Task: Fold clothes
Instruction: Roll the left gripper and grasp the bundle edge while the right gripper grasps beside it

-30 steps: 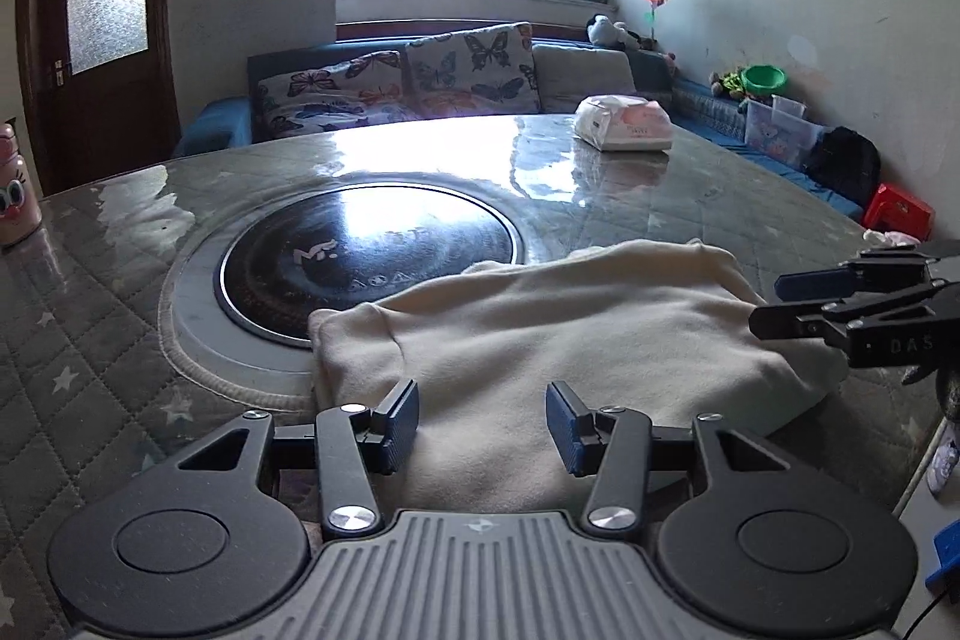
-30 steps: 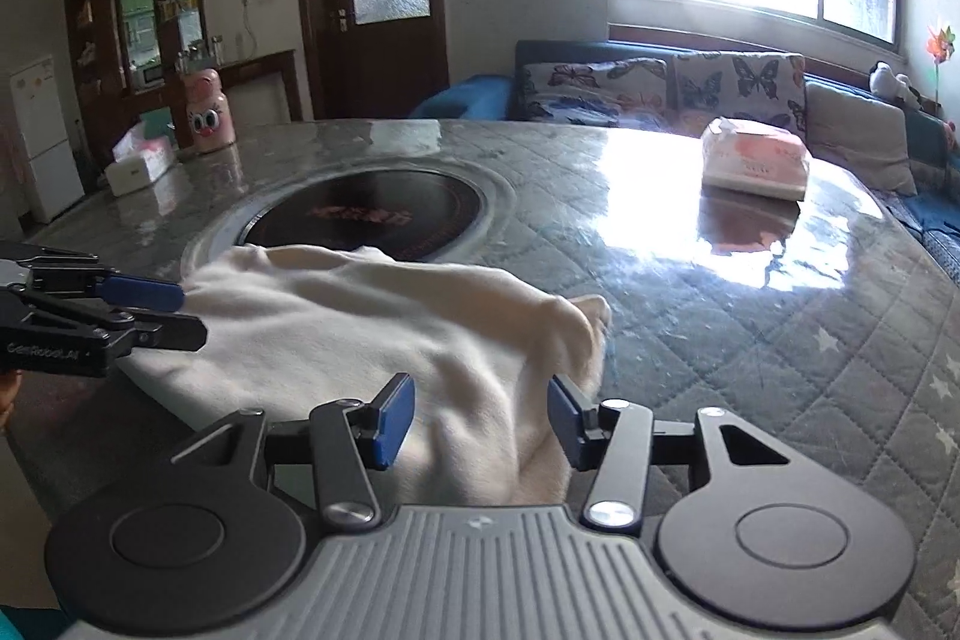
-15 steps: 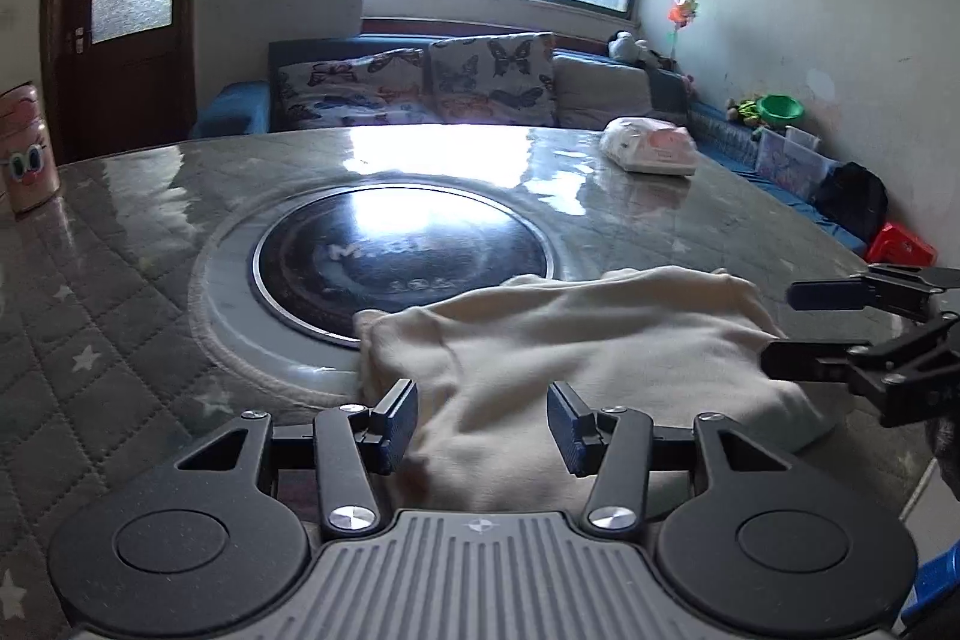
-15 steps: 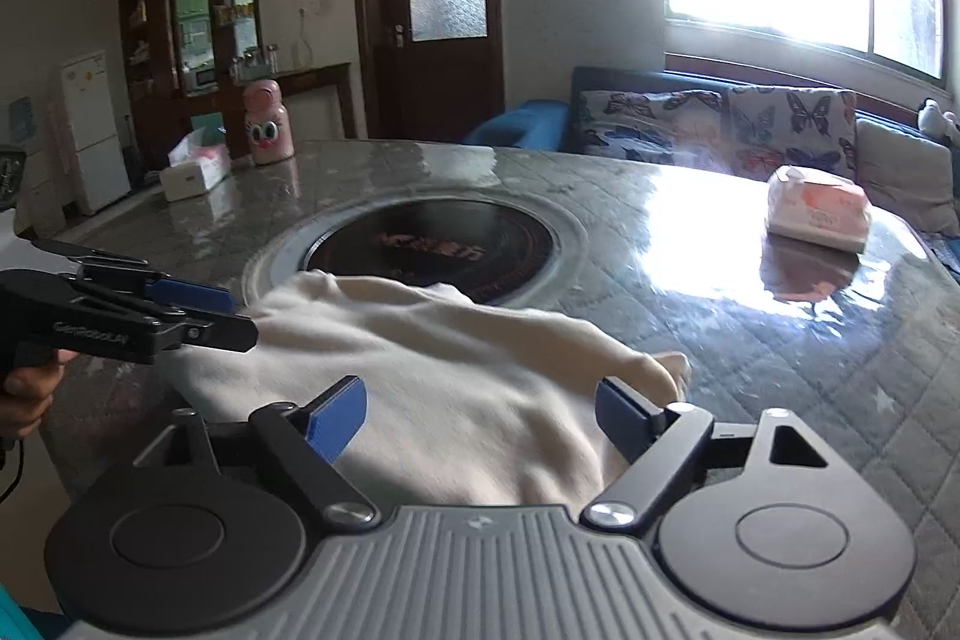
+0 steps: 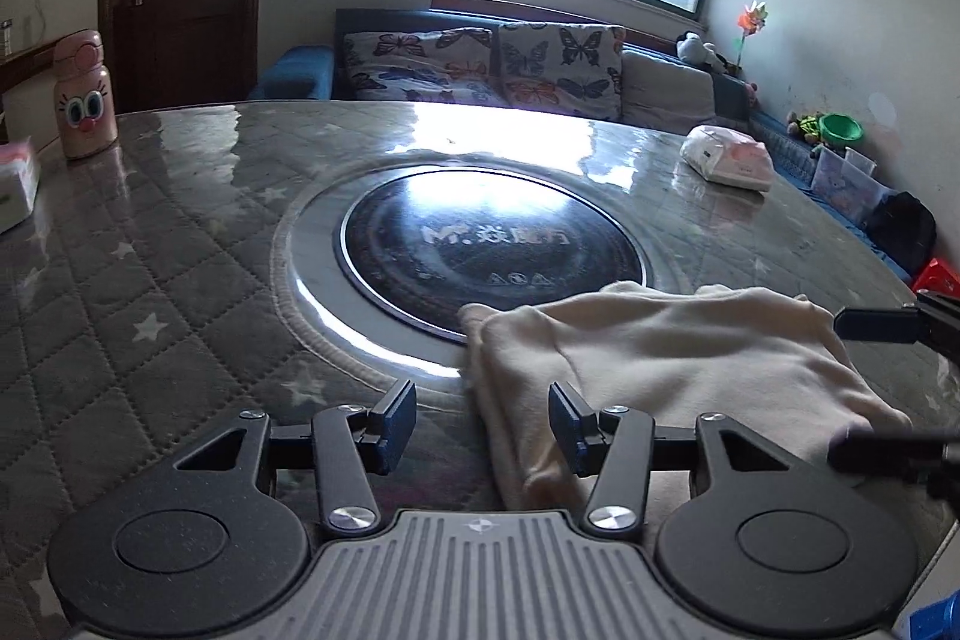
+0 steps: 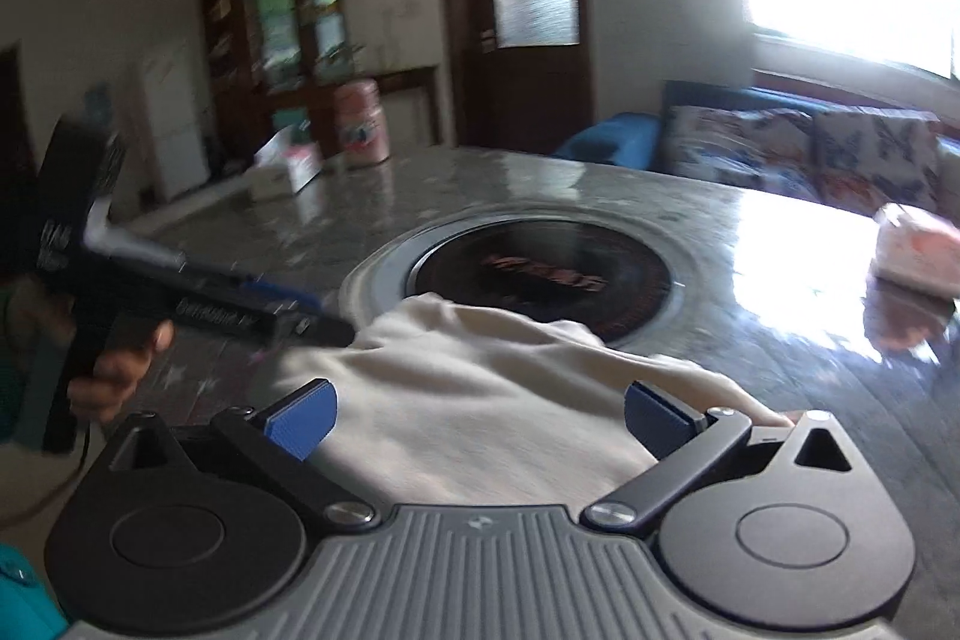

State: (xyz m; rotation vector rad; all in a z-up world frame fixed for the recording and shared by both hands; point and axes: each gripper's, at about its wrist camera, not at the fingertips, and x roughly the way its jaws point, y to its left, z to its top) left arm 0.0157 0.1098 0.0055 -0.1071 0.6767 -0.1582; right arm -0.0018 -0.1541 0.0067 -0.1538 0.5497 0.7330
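A cream garment (image 5: 660,358) lies folded near the front edge of the table, its far corner over the round dark hob (image 5: 492,250). My left gripper (image 5: 480,418) hovers at the garment's left edge, jaws about half apart and opening slightly; only the edge lies beside the right finger and no pad presses on it. The right wrist view is blurred. There my right gripper (image 6: 480,415) stands over the garment (image 6: 480,400), its jaws opening wide and clear of the cloth. Each gripper shows in the other's view: right gripper (image 5: 864,388), left gripper (image 6: 312,322).
The grey quilted table (image 5: 150,280) has a glossy top. A tissue pack (image 5: 726,157) lies far right, a pink bottle (image 5: 84,97) and a tissue box (image 5: 15,184) far left. A sofa (image 5: 492,64) stands behind. A hand (image 6: 120,370) holds the left gripper.
My right gripper's jaws have swung from half apart to wide. My left gripper has slid left, so the garment now lies mostly to its right. The garment itself has stayed put.
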